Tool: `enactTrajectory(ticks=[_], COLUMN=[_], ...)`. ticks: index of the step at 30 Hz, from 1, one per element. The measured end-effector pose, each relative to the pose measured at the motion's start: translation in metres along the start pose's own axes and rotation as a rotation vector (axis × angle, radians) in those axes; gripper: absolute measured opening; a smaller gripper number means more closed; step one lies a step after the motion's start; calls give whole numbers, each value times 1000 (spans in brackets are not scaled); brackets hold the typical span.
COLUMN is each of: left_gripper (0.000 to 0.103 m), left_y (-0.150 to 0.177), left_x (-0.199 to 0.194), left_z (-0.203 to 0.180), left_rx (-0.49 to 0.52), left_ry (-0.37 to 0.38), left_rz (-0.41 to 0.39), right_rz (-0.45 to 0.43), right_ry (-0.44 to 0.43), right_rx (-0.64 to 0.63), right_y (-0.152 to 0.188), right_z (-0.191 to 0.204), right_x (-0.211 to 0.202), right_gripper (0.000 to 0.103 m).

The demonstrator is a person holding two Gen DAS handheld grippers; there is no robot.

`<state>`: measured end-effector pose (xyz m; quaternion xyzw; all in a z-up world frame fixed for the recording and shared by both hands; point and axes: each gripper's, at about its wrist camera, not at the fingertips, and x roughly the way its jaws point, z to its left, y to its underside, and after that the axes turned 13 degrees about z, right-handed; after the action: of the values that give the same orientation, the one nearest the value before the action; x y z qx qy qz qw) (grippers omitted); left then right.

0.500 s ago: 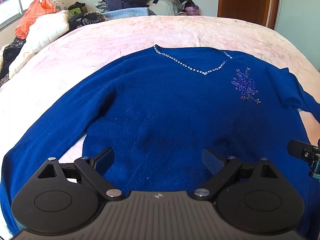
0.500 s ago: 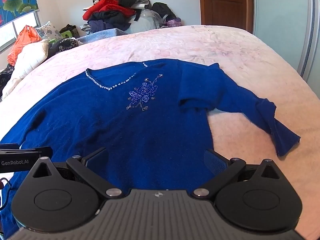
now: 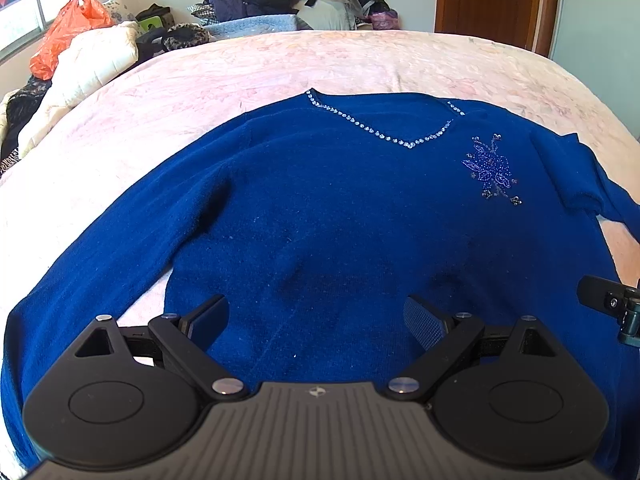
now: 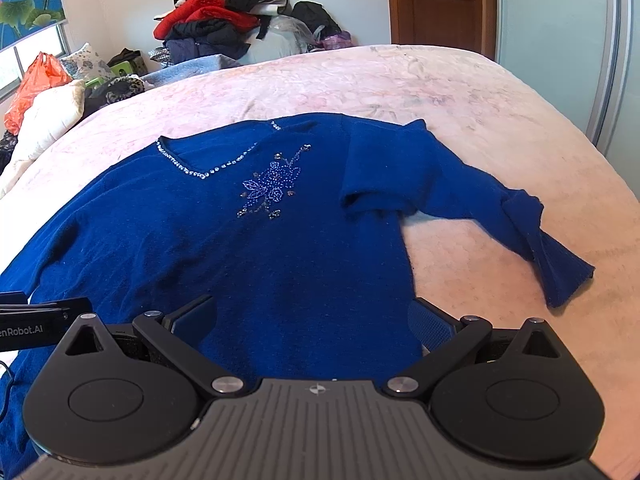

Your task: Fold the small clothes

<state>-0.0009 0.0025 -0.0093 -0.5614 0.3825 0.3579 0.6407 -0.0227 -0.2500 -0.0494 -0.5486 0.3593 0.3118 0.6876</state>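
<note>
Here, a blue beaded sweater (image 3: 320, 220) flat on the bed (image 3: 280, 64), both tongs (image 3: 316, 320) (image 4: 312, 320) spread wide, empty.

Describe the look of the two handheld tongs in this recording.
Both the left tongs and right tongs are matte black, with round side discs, silver pivot screws, a ribbed grey centre plate and textured blue pads. White lettering marks the left unit's side.

Soft, matt knit on the blue sweater (image 3: 320, 208), glinting beads along its neckline (image 3: 384, 136); pink bedspread (image 3: 320, 64) looks plush, the door (image 4: 436, 0) glossy wood, gripper (image 4: 312, 320) matt black plastic.
</note>
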Motion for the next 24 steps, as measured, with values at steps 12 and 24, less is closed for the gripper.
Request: enactTrajectory(ticks=[12, 24], left_gripper=[95, 95], left_y=[1, 2], left_x=[-1, 0], left_z=[-2, -5], left_rx=[12, 19], left_ry=[-12, -20], left_rz=[-1, -4], right_rz=[47, 18], right_ry=[-24, -27], right_rx=[24, 25], right_y=[-1, 0], right_z=[-2, -3], right_x=[5, 7], right_gripper=[103, 103])
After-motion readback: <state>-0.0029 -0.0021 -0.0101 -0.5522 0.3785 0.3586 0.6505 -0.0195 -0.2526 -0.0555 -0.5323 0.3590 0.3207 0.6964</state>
